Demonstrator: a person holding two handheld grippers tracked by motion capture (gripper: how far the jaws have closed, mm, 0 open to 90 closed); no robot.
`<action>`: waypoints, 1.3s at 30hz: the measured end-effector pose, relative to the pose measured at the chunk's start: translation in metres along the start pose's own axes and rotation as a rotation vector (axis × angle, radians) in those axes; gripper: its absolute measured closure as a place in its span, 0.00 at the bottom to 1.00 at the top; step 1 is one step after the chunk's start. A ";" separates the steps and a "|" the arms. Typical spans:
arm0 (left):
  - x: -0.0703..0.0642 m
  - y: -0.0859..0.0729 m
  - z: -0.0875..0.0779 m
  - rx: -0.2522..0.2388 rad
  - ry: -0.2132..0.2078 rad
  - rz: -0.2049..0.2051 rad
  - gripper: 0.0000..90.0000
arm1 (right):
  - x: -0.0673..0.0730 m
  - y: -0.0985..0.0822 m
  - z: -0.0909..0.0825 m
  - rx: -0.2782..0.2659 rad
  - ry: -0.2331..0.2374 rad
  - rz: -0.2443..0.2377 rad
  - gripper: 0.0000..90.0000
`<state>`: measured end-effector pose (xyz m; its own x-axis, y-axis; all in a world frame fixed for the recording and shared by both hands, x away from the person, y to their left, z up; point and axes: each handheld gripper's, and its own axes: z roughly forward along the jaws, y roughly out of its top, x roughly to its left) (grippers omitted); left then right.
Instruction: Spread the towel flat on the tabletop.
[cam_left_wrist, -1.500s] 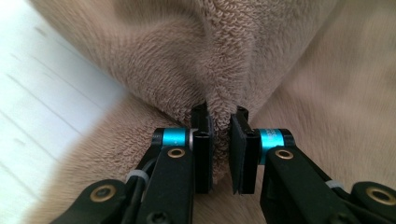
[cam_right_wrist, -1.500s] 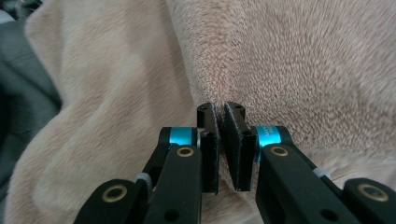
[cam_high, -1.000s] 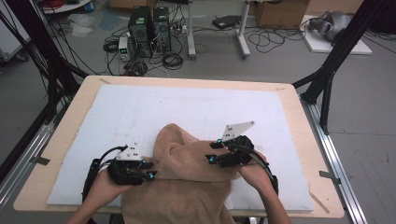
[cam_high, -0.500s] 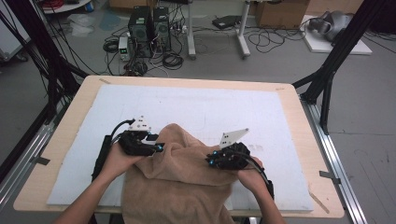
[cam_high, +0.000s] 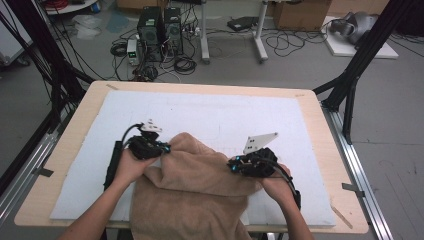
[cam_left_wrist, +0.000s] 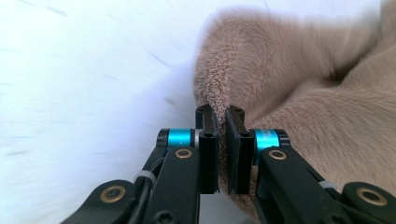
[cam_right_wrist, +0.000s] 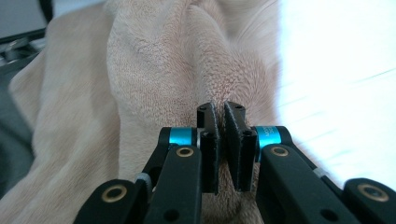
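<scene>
A tan fleece towel (cam_high: 195, 185) lies crumpled on the white mat (cam_high: 225, 115) and hangs over the table's front edge. My left gripper (cam_high: 162, 148) is at the towel's far left corner, and its jaws have just been closing on the towel's edge (cam_left_wrist: 219, 100), which is pinched between the pads. At the towel's right side, my right gripper (cam_high: 234, 165) is shut on a fold of the towel (cam_right_wrist: 219, 93). In both gripper views the black jaws stand nearly together with fleece between them.
The white mat covers most of a wooden table (cam_high: 320, 135). Black frame legs (cam_high: 350, 85) stand at the table's right and left. On the floor beyond are computer towers (cam_high: 160, 25), cables and a desk leg.
My left gripper moved up and away along the towel's left side to its far corner and closed on the edge. The right gripper stayed nearly in place. The towel spread wider.
</scene>
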<state>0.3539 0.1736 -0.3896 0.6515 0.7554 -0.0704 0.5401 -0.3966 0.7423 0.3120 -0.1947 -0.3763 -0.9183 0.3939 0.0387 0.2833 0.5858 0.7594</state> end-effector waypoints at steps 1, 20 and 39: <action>0.004 0.001 -0.009 -0.038 -0.008 -0.021 0.94 | -0.001 0.004 -0.004 -0.006 -0.015 -0.005 0.94; -0.029 -0.091 -0.077 -0.113 -0.104 -0.088 0.94 | 0.063 -0.002 -0.003 0.064 0.094 -0.107 0.94; -0.043 -0.069 -0.088 -0.156 -0.035 0.065 0.55 | 0.051 -0.013 -0.018 -0.008 0.053 -0.010 0.63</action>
<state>0.2420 0.2146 -0.3794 0.7021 0.7110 -0.0399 0.4088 -0.3565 0.8401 0.2571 -0.1949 -0.3722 -0.9343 0.3505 0.0653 0.2724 0.5834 0.7651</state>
